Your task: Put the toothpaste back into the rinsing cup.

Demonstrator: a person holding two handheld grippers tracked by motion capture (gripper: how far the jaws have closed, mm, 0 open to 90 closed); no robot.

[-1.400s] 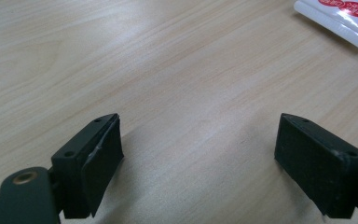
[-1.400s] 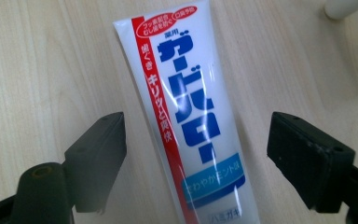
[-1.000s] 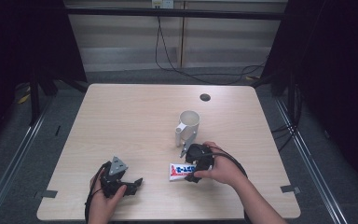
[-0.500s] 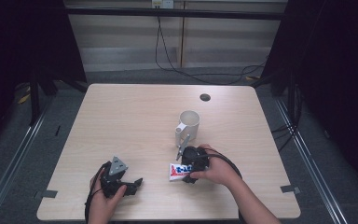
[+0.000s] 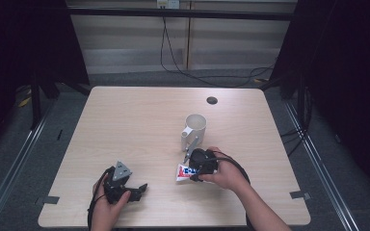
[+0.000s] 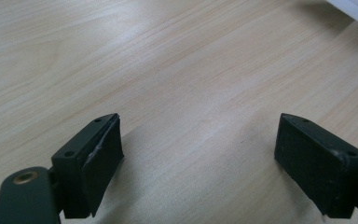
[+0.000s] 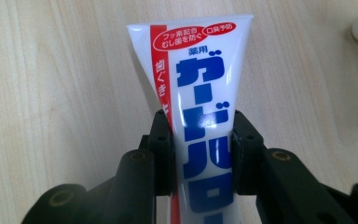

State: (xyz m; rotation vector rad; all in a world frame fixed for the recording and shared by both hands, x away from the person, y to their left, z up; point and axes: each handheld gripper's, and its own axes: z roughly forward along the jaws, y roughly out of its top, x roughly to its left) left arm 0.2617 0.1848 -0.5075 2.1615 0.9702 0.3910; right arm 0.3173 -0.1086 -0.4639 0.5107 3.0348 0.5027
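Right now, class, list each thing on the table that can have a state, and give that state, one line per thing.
Toothpaste tube: lying on the table, clamped at its sides.
Right gripper: jaws have just closed on the tube.
Left gripper: jaws open, nothing between them.
Mug: upright, untouched, handle toward the person.

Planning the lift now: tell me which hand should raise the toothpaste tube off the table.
Right. The right gripper has just been closing and its jaws now squeeze the toothpaste tube on both sides, close to the mug. The left gripper stands open over bare table, away from the tube.
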